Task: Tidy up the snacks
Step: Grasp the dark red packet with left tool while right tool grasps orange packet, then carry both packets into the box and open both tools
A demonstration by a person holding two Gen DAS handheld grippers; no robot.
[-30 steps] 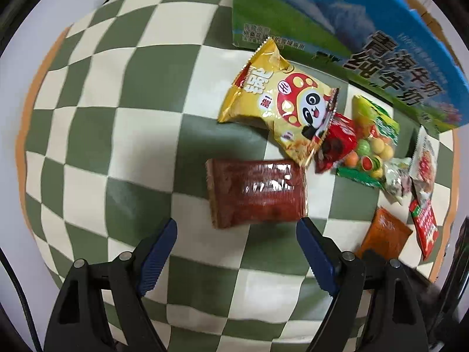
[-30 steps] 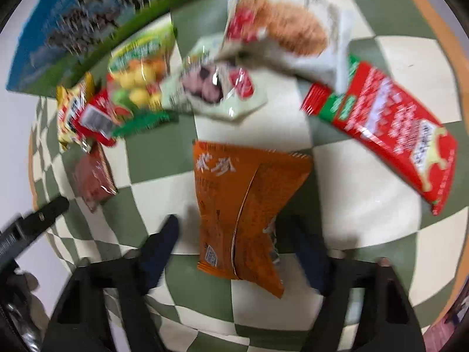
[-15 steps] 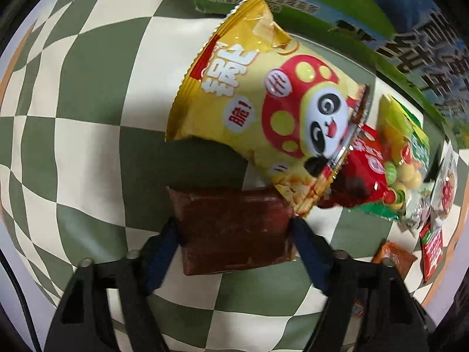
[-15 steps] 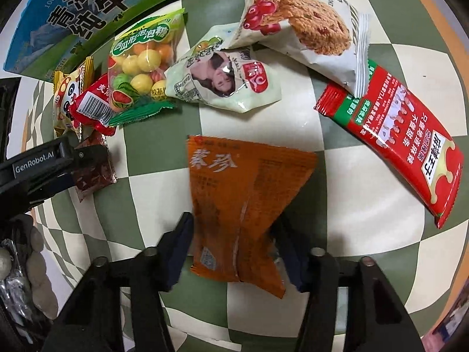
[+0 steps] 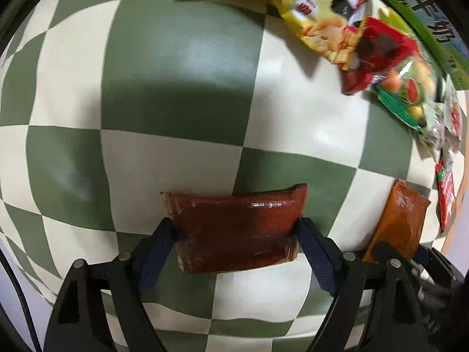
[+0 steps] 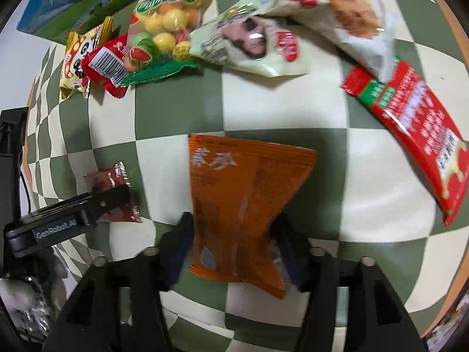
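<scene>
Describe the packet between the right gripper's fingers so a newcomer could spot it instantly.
Start at the green-and-cream checkered cloth and the row of snacks along its far side by the blue-and-green milk carton. Nearer than that row, lying apart from it, is the orange packet, between the fingers of the right gripper. It is the only plain orange one, with pale characters at its top and a crumpled body.

A green-and-cream checkered cloth point(image 5: 181, 67) covers the surface, with a blue-and-green printed milk carton box point(image 6: 73, 3) at its far edge.
</scene>
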